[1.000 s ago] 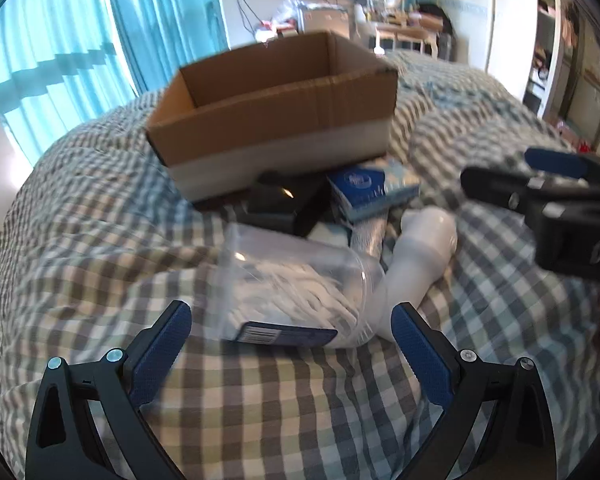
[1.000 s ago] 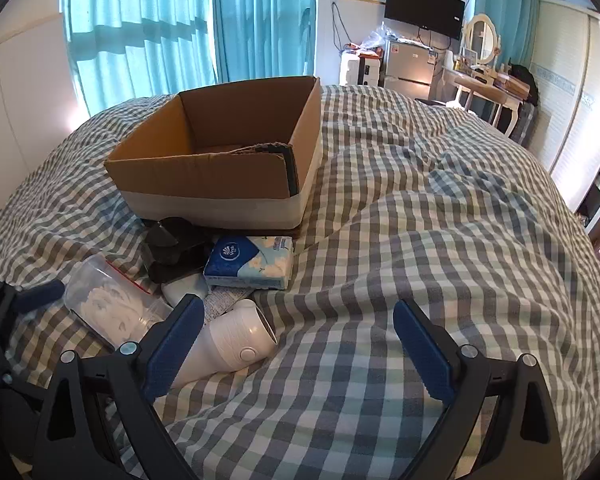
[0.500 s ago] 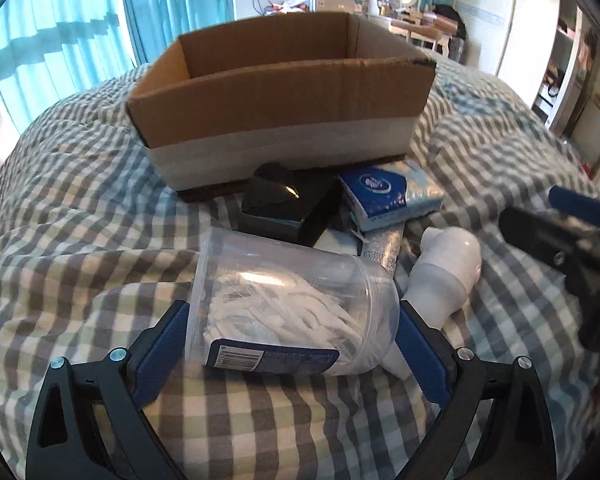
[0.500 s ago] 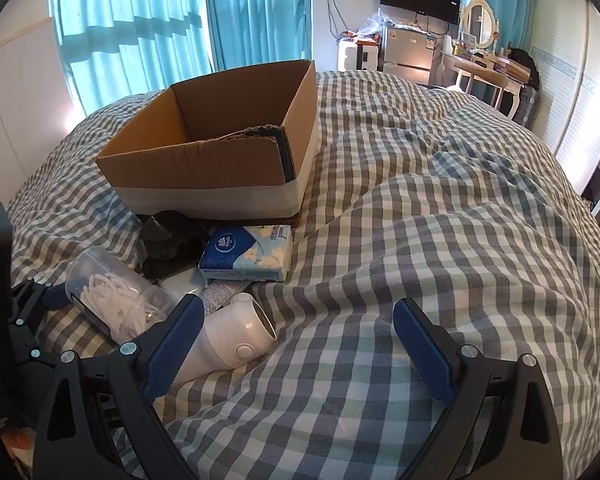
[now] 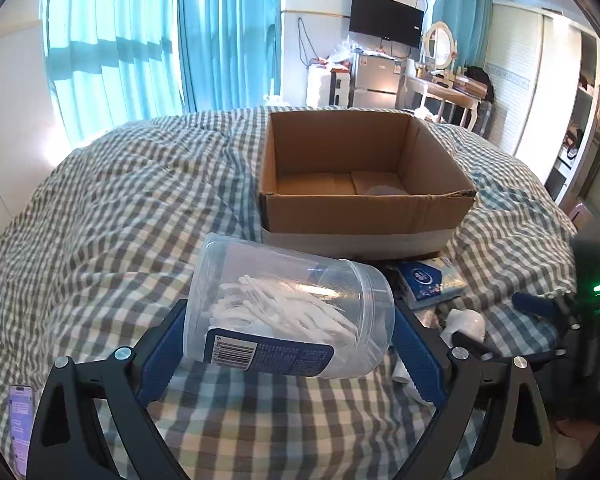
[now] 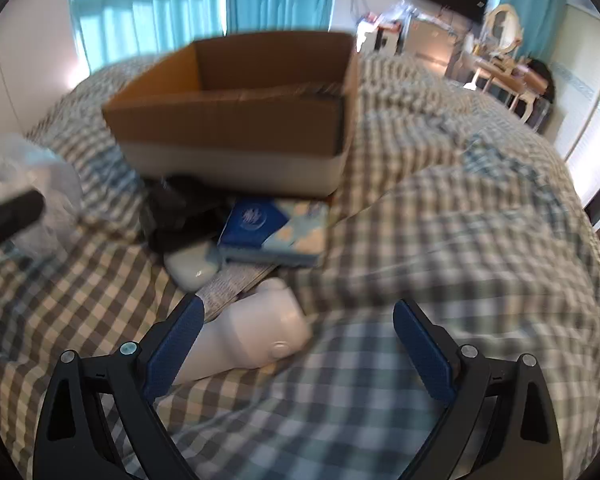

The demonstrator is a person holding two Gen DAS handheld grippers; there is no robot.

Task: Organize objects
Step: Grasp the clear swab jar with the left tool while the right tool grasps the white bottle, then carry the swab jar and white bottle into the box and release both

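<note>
My left gripper (image 5: 288, 344) is shut on a clear plastic jar of white floss picks (image 5: 288, 308) and holds it on its side above the checked bedspread, in front of the open cardboard box (image 5: 360, 216). The jar also shows at the far left of the right wrist view (image 6: 32, 184). My right gripper (image 6: 296, 344) is open, low over a white bottle (image 6: 256, 340) that lies between its left finger and centre. A blue tissue pack (image 6: 276, 228), a black case (image 6: 176, 216) and a white case (image 6: 192, 268) lie in front of the box (image 6: 236, 120).
The checked bedspread (image 6: 460, 240) is rumpled, with a raised fold to the right of the box. A phone (image 5: 20, 420) lies at the lower left of the left wrist view. Curtains, a dresser and a TV stand beyond the bed.
My left gripper closed on the jar and lifted it off the bed, so the box interior now shows. My right gripper moved down and forward toward the white bottle.
</note>
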